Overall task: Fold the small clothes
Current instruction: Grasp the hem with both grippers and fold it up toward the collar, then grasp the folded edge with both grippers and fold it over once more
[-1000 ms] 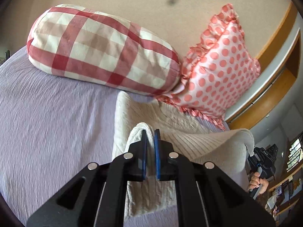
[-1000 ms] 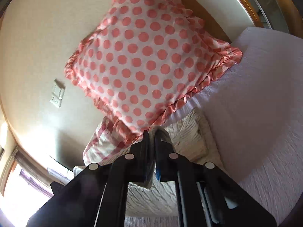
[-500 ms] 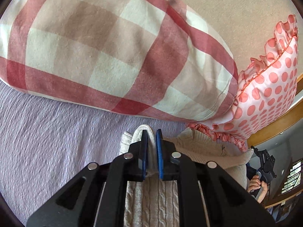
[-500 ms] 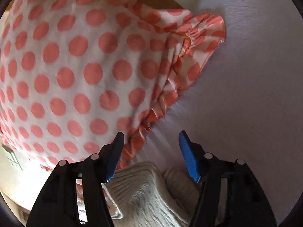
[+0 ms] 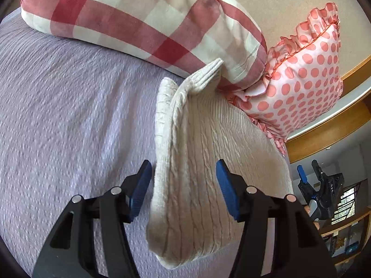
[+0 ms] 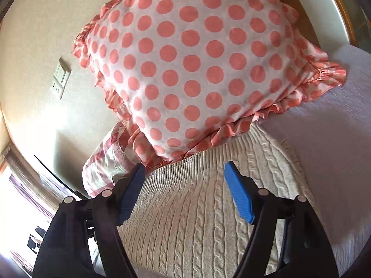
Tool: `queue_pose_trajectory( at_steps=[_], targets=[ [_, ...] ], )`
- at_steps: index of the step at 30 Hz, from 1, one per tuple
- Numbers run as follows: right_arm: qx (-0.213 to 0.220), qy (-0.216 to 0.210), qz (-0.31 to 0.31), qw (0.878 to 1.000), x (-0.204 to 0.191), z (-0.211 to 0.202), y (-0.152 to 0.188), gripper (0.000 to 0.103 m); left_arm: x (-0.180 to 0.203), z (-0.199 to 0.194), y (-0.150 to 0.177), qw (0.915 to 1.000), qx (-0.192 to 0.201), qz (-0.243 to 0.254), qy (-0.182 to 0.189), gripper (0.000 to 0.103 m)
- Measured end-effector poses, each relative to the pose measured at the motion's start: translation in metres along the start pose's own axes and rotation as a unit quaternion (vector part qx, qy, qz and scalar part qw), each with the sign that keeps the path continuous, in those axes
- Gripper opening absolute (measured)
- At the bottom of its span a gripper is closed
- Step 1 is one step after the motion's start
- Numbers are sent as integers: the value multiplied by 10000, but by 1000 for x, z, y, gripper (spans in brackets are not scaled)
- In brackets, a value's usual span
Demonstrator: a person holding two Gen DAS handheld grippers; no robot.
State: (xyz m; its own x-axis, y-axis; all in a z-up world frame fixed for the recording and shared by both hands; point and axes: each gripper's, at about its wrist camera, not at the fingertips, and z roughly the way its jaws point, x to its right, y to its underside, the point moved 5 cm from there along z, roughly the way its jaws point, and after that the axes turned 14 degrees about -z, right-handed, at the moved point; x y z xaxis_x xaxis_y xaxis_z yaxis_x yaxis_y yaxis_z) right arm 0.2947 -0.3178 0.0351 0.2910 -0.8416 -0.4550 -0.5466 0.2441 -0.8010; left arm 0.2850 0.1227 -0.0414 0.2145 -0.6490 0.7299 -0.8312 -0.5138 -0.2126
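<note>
A cream cable-knit sweater (image 5: 208,153) lies folded over on the lilac bedspread (image 5: 69,115), its far edge against the pillows. My left gripper (image 5: 184,185) is open and empty, its blue pads either side of the sweater's near left edge, just above it. In the right wrist view the same sweater (image 6: 197,220) fills the lower middle. My right gripper (image 6: 185,190) is open and empty above the sweater's ribbed hem. The right gripper also shows small at the right edge of the left wrist view (image 5: 310,178).
A red-and-cream checked pillow (image 5: 139,16) and a pink polka-dot frilled pillow (image 5: 301,76) stand at the head of the bed, touching the sweater's far edge. The dotted pillow (image 6: 197,64) looms close ahead of the right gripper. A beige wall (image 6: 46,34) with a switch plate is behind.
Both grippers opened and let go of the sweater, the right first, then the left. The sweater now lies folded on the bed. Both grippers have drawn back from the pillows.
</note>
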Motion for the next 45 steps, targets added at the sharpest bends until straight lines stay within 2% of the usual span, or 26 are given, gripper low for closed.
queue_pose_trajectory(
  at_steps=[2,4,5,6,7,10,13,17,21,23,25,26,28,29,30,32,35,38,39,41,43,45],
  targets=[
    [9,-17,31,10000,-3,2,4,73,2,3,2,9998,-14,-133,151,57],
    [-28,-28,105,9999,-2,4,6,73,2,10,0,9987,-39,-363,361,50],
    [-24,-40,113,9999,-1,4,6,73,0,16,-1,9973,-116,-570,440,30],
    [2,-27,104,9999,0,3,5,73,-5,23,-3,9950,-210,-812,539,18],
    [53,-4,94,9999,1,1,4,73,-6,22,-6,9935,-193,-904,668,18],
    [294,-31,131,9995,5,-15,-3,73,9,14,-8,9948,-143,-813,597,16],
    [537,0,118,9985,9,-32,-15,73,57,-4,-7,9966,9,-464,687,15],
    [775,245,-109,9966,14,-56,-30,73,172,4,19,9952,-69,510,829,15],
    [858,713,-87,9937,46,-76,-40,73,283,67,91,9815,-645,1492,1013,16],
    [680,869,37,9939,69,-77,-38,73,317,116,131,9727,-921,1940,876,18],
    [430,976,100,9942,90,-76,-34,73,334,157,160,9653,-1248,2173,730,18],
    [286,1012,94,9944,98,-76,-33,73,337,167,168,9636,-1358,2207,660,18],
    [28,984,170,9950,108,-74,-30,72,336,162,171,9653,-1353,2086,804,19],
    [-84,866,217,9960,110,-72,-29,72,332,150,170,9663,-1234,2087,866,26],
    [-201,767,257,9965,111,-70,-26,72,326,134,167,9666,-1036,2181,860,39],
    [-460,713,322,9959,113,-62,-20,70,309,102,165,9654,-464,2486,634,47],
    [-924,655,323,9930,115,-45,-8,61,284,74,176,9497,102,3125,168,49],
    [-1277,657,289,9892,112,-27,1,60,260,72,189,9363,163,3507,-118,51],
    [-1301,700,253,9887,111,-24,1,60,252,72,191,9338,188,3568,-192,51],
    [-1234,888,135,9883,109,-24,-2,60,239,77,194,9340,184,3559,-240,53],
    [-1014,1053,14,9893,104,-32,-10,60,233,83,198,9341,222,3558,-210,55],
    [-912,1240,-288,9877,95,-39,-16,59,232,83,204,9283,319,3698,-222,62]
  ],
)
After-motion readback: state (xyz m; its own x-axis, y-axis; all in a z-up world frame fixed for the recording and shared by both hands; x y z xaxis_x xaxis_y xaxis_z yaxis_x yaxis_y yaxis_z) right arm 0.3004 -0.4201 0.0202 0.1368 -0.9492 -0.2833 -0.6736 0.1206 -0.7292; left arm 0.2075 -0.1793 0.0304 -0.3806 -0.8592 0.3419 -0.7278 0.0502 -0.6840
